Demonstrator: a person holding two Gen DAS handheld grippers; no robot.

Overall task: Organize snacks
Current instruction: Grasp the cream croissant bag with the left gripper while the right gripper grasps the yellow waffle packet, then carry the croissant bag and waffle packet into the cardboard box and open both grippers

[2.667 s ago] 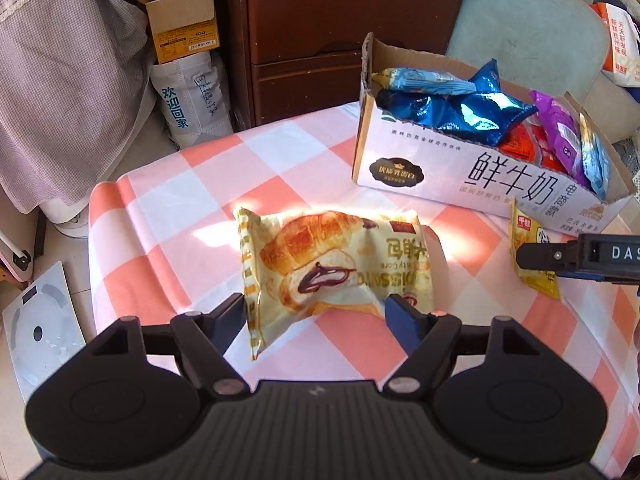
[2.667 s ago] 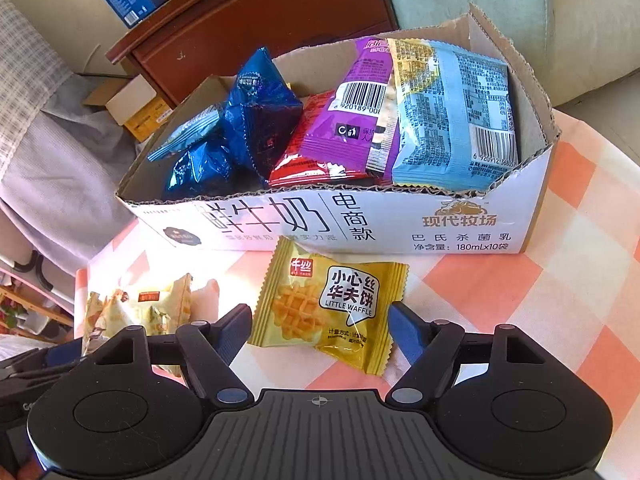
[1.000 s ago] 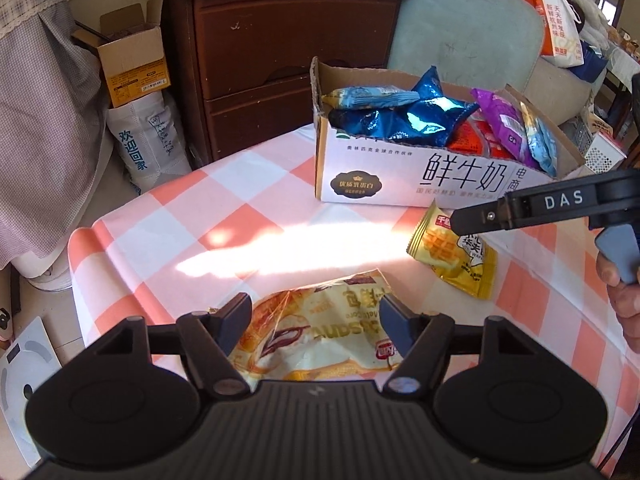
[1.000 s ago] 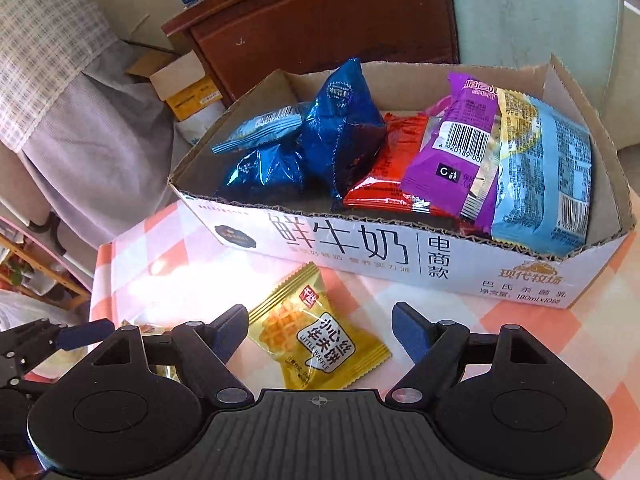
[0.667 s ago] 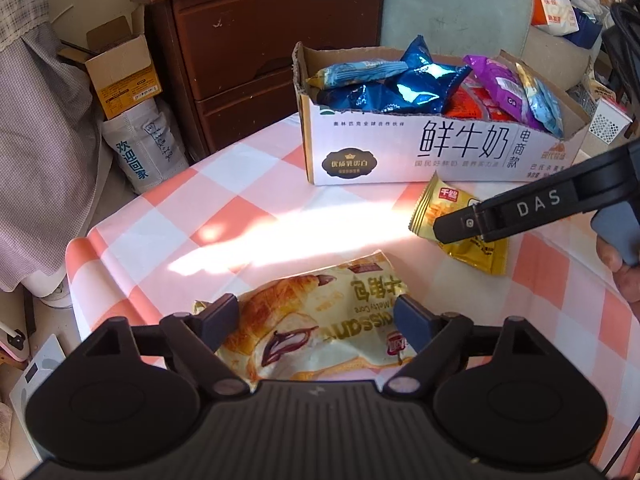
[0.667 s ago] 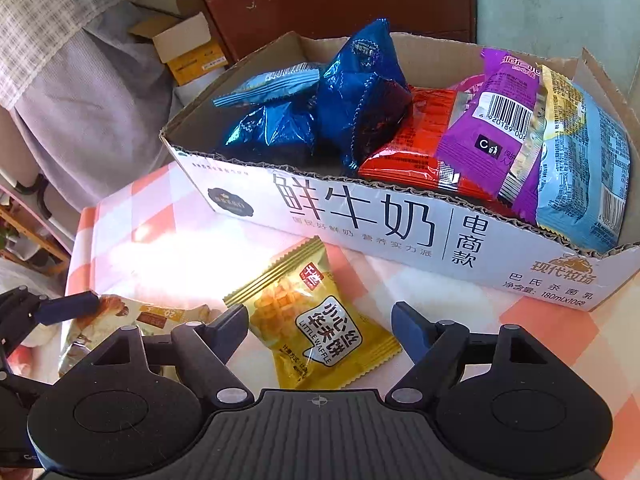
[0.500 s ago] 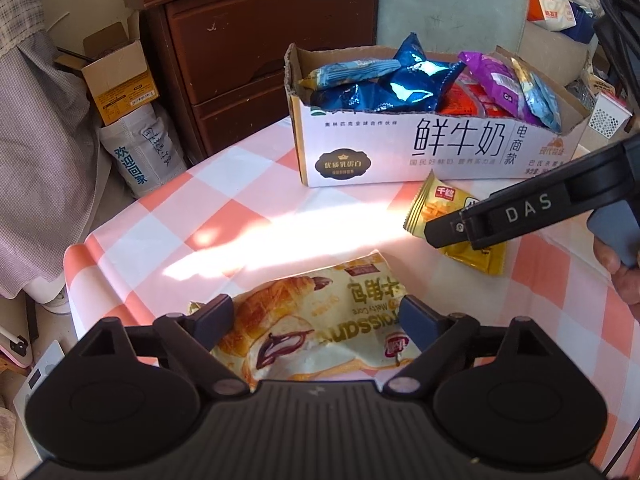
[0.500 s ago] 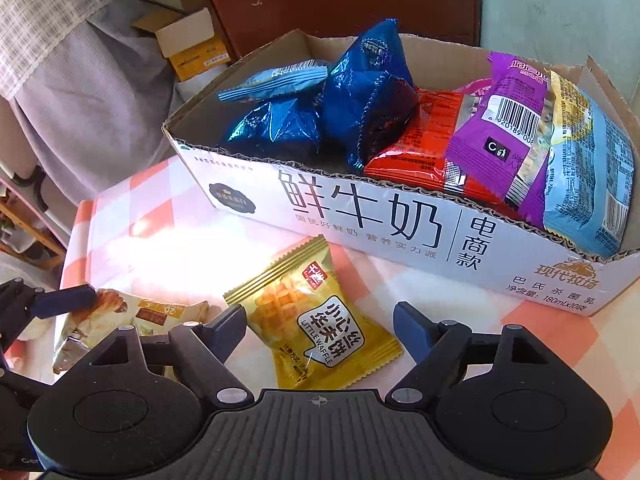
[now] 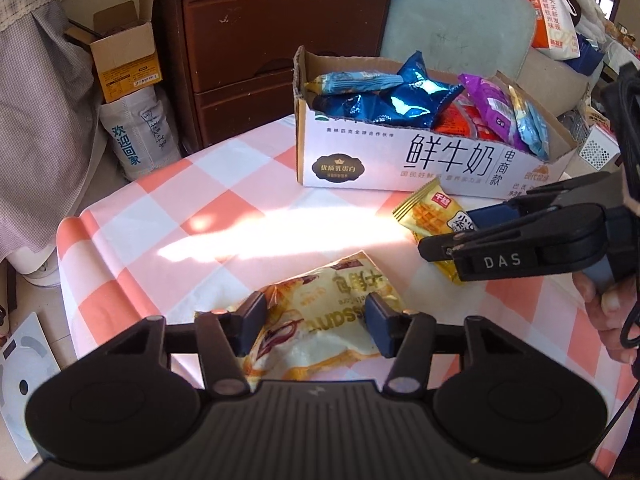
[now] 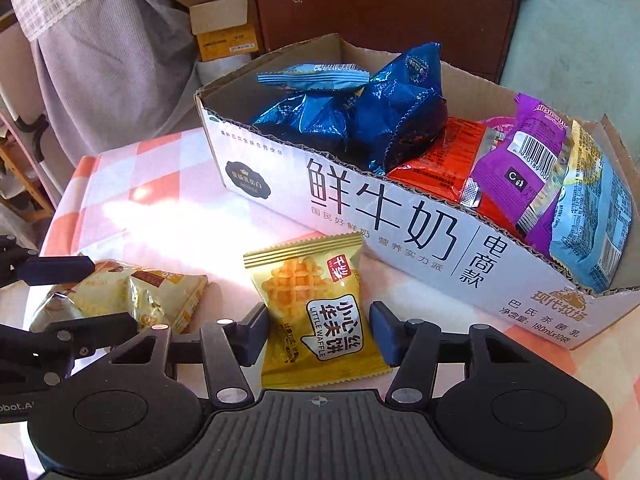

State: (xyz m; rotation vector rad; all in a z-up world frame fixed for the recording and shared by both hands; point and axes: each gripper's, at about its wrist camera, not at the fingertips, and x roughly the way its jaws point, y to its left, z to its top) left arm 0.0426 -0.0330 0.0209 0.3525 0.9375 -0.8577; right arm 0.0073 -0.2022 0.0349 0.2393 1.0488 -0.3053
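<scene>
Both tongs pinch packets: left tongs [image 9: 314, 326] on the croissant bag [image 9: 320, 320], right tongs [image 10: 318, 330] on the waffle packet [image 10: 316, 312], nearer the box [image 10: 400, 232] straight ahead.

A pale yellow croissant packet [image 9: 320, 320] is laid flat on the checked cloth, crumpled, with its printed side up. A smaller yellow waffle packet [image 10: 316, 312], printed "LITTLE WAFFLE", is laid flat just in front of the cardboard box [image 10: 400, 232]. The box is white with large black characters and its top is open. Blue foil packets [image 10: 360, 120] are piled in it at one end; a red packet [image 10: 436, 164], a purple packet [image 10: 528, 160] and a light blue packet [image 10: 592, 224] are leaned at the other end.
</scene>
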